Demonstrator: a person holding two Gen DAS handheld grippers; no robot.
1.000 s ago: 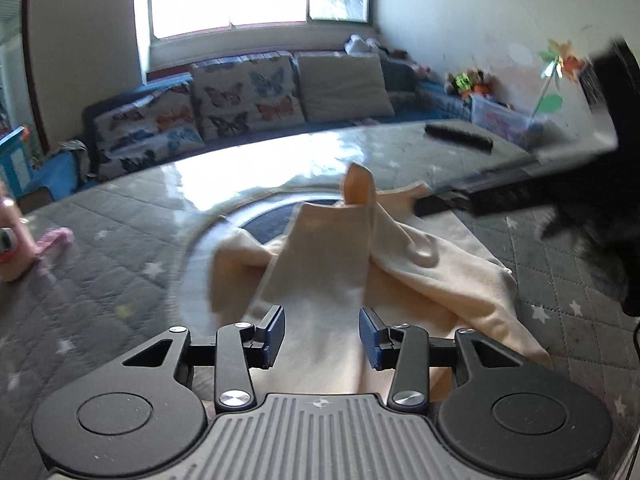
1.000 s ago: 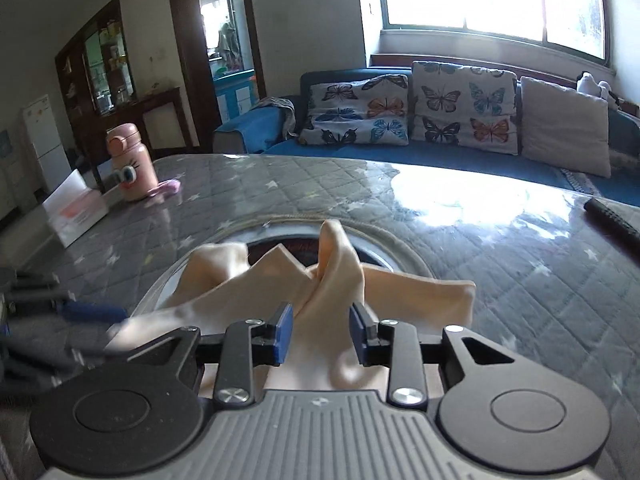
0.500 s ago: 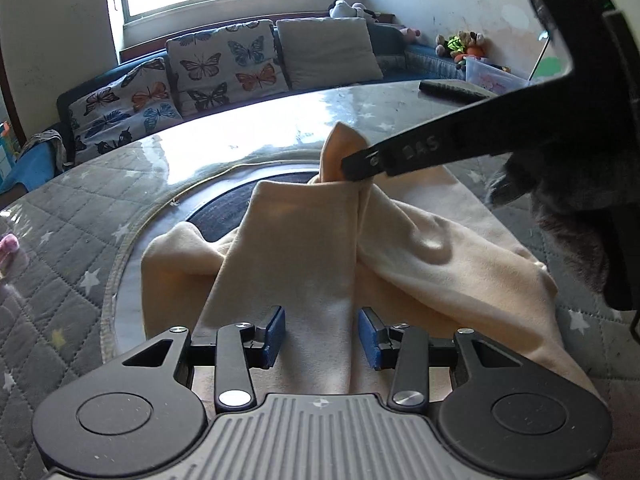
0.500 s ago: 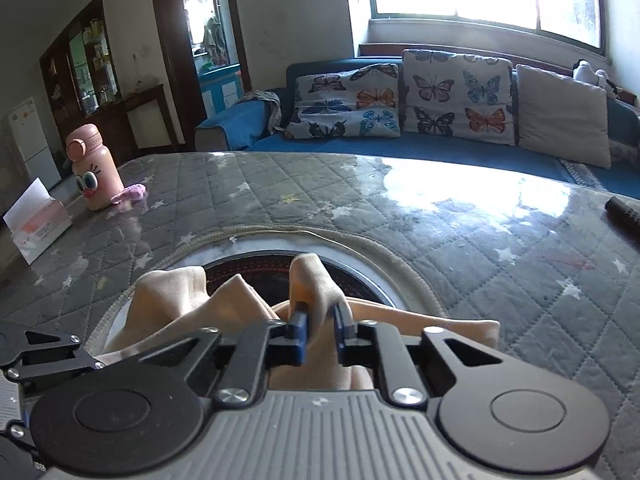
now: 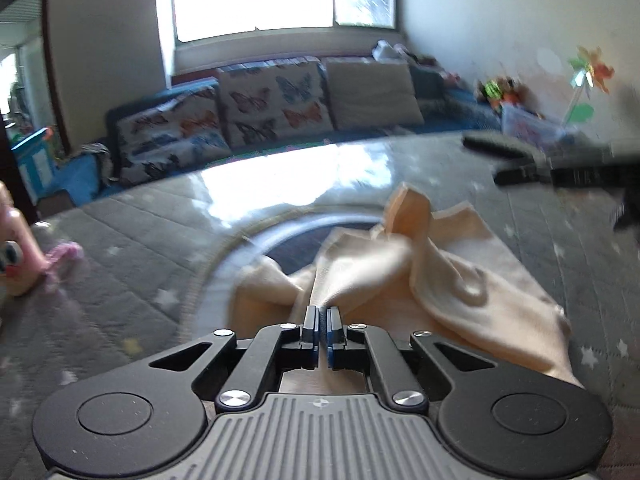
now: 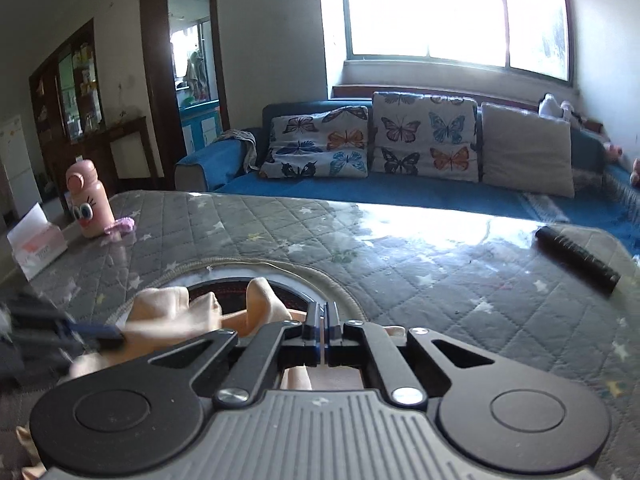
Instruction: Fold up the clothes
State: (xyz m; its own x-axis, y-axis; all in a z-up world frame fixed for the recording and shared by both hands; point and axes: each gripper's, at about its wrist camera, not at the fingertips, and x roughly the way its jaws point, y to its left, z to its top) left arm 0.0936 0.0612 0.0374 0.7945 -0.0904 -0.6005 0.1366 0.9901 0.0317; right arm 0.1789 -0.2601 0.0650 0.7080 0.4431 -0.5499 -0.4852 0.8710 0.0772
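The left gripper [image 5: 322, 318] sits at lower centre of its own view, its jaws pressed together on a pinched ridge of the peach cloth [image 5: 460, 280]. That garment lies crumpled on the grey quilted table cover [image 5: 120, 240], spreading from frame centre toward the lower right, with one fold standing up in a small peak near the middle. Part of it overlaps a dark round inset [image 5: 296, 244] in the tabletop.

In the right wrist view, the right gripper [image 6: 322, 320] is at lower centre, jaws likewise drawn tight with only a thin sliver between them; peach cloth [image 6: 172, 308] shows beneath and behind the fingers, so it appears clamped on the fabric. The cloth bunches at lower left of that frame, over the rim of the round inset [image 6: 240, 288]. The blurred tip of the left gripper [image 6: 92, 332] reaches in from the left edge, touching the cloth.

A black remote control [image 6: 576, 258] lies on the table at right, well apart from the garment. A pink bottle [image 6: 88, 200] with cartoon eyes stands at the left, just beside a tissue box [image 6: 36, 244]. Beyond the table, a blue sofa [image 6: 360, 188] carries butterfly cushions [image 6: 424, 136] under a bright window [image 6: 452, 12].
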